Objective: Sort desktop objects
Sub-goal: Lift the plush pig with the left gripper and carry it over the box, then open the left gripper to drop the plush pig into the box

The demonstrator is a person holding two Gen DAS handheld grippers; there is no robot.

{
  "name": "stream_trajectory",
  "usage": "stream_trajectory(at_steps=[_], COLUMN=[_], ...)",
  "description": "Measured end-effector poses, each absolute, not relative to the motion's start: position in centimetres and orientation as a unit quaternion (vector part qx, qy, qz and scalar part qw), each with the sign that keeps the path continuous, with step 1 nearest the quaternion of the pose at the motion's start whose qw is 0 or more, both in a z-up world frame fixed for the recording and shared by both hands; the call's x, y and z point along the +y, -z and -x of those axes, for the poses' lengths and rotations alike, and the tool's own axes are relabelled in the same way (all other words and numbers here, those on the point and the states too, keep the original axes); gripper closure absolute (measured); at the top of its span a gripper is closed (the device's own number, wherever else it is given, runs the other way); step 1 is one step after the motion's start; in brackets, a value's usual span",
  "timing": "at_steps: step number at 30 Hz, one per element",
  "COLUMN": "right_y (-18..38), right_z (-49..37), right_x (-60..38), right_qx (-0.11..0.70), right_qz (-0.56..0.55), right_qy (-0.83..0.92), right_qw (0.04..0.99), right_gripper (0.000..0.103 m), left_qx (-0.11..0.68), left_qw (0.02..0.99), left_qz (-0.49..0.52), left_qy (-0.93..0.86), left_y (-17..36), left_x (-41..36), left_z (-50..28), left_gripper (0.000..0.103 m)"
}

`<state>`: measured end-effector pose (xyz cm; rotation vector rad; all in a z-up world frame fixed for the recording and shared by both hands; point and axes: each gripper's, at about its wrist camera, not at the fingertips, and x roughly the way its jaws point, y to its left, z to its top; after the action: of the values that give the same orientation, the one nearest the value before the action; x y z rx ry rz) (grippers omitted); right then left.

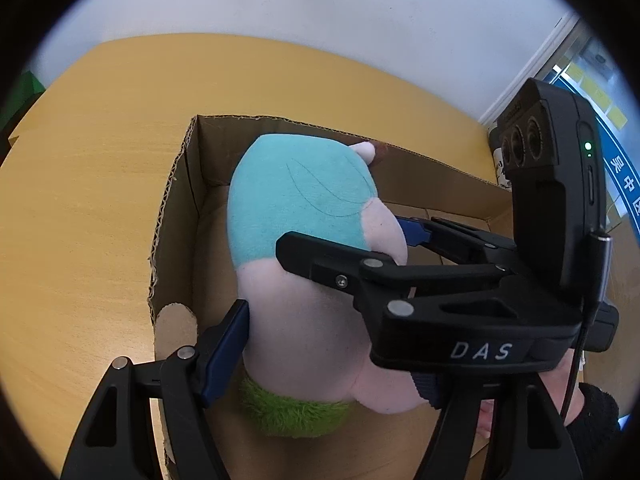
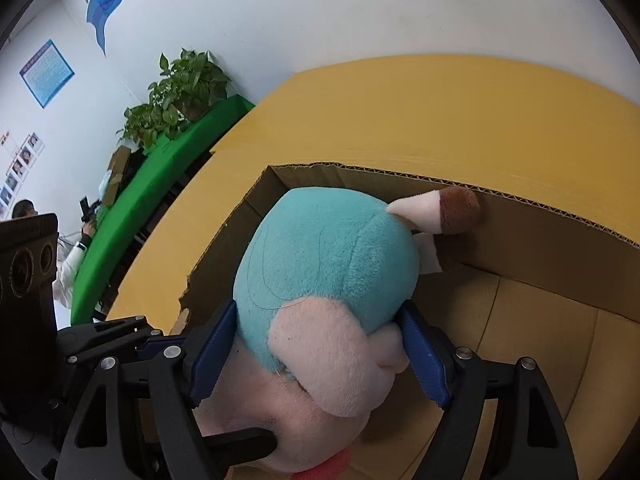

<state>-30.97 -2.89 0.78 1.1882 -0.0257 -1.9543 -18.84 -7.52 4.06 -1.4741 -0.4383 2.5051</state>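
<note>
1. The plush (image 1: pixel 296 240), a doll with a teal head, pink body and green hem, hung inside the box (image 1: pixel 176 216), its horn (image 2: pixel 440 210) touching or nearly touching the far wall.
2. The right gripper (image 2: pixel 316 356) had its jaws closed on the plush's head, the blue pads (image 2: pixel 210 354) pressed into the pile on both sides.
3. The left gripper (image 1: pixel 332 360) gripped the pink body lower down; one pad bore on the left flank, while the other was largely hidden behind the right gripper's frame.
4. The step in hand appeared to be lowering the plush into the box. It would be done well by keeping both grips level, sinking the toy until the hem met the floor of the box, then opening one pair of jaws at a time so the soft body did not spring sideways. The horn should clear the wall rather than drag on it.
5. The box, open-topped corrugated card with a ragged left rim, stood on a yellow table (image 1: pixel 80 200).
6. Beyond the table stood a white wall, a green counter (image 2: pixel 160 172) bearing a plant (image 2: pixel 180 92), wall posters, and a seated person (image 2: pixel 68 256) at the far left.
</note>
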Motion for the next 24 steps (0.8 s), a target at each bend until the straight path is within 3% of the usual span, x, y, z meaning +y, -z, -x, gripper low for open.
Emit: stream_trajectory(at_steps=[7, 14, 18, 24], right_y=[-1.7, -10.9, -15.1, -15.0], right_z=[30.6, 25.3, 19.9, 11.2], right_x=[-1.7, 4.1, 7.3, 12.0], right_qx=[-0.030, -0.070, -0.026, 0.056], right_qz=[-0.469, -0.376, -0.341, -0.345], right_qy=[0.771, 0.816, 0.859, 0.879], right_qw=[0.430, 0.435, 0.381, 0.325], right_gripper=[0.013, 0.000, 0.000, 0.000], left_qx=[-0.134, -0.109, -0.101, -0.088], left_qw=[0.088, 0.052, 0.041, 0.040], left_qz=[0.462, 0.397, 0.362, 0.319], left_qy=[-0.873, -0.910, -0.926, -0.943], left_y=[-7.3, -13.1, -15.5, -16.3], left_x=[-7.5, -7.7, -7.8, -6.9], left_z=[15.5, 7.3, 6.7, 3.2], left_gripper=[0.030, 0.030, 0.025, 0.025])
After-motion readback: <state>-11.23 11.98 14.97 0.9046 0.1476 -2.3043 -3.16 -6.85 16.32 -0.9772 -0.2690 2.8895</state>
